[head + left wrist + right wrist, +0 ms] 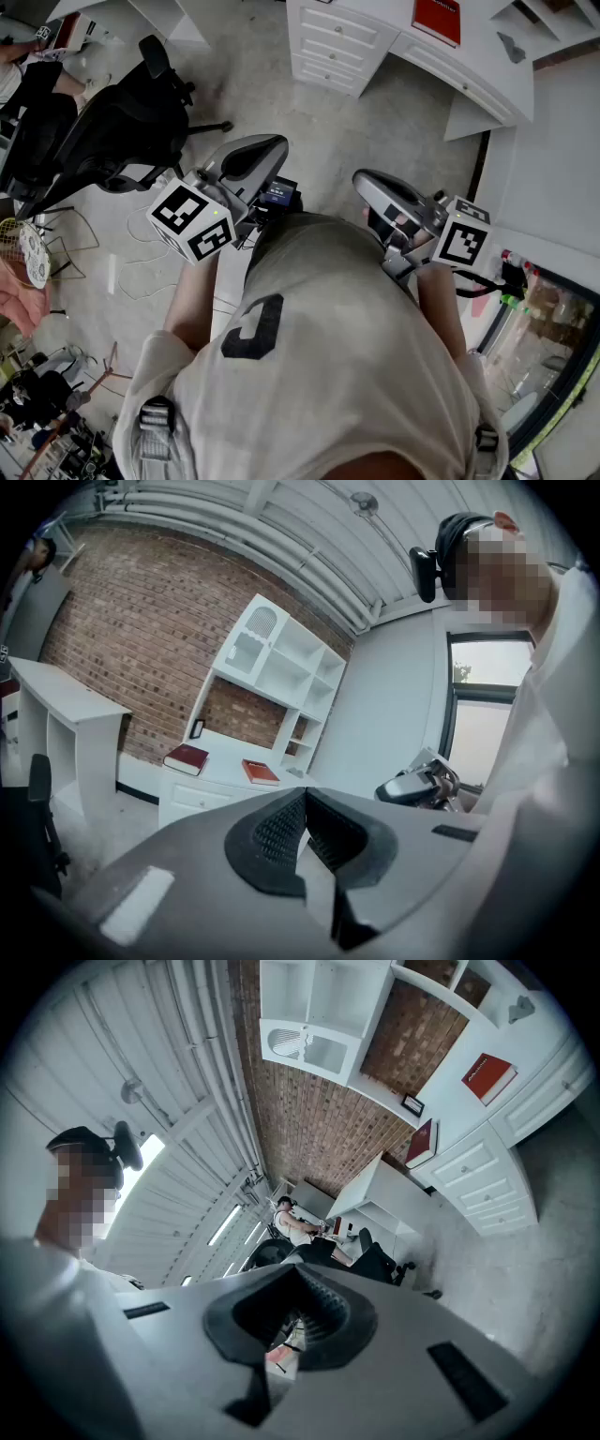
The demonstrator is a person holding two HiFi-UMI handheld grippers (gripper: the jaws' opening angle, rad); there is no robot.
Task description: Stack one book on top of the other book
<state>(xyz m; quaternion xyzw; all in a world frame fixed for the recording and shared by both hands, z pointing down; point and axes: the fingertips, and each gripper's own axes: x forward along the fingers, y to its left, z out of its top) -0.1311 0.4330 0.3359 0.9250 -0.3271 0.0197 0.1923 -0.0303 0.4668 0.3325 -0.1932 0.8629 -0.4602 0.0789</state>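
Across the room, on the white table (225, 754) below the brick wall (131, 630), both books are seen lying flat and apart from one another. In the left gripper view a darker red book (186, 758) is placed toward the left and a brighter red book (260, 772) to its right, with bare table top between them. Neither is laid on the other, so no part of the stacking is judged to be done. In the head view only the brighter book is caught, at the upper edge, and open floor (375, 112) is seen between the person (319, 375) and the table.

The left tongs (304, 797) are clenched, the ribbed jaws pressed together with nothing between them. The right tongs (294, 1269) are likewise closed at the tips and nothing is held in them; in that view the books are seen well off to the upper right. Both tools are held close in front of the person's chest, well away from the table, and an office chair (112, 131) is seen on the floor at the person's left.

Everything is therefore judged to be left. The table must be approached, one pair of tongs opened and closed on one book, and that book lifted, carried over the other and set down squarely on it. Which book is to be moved cannot be told from the pictures.
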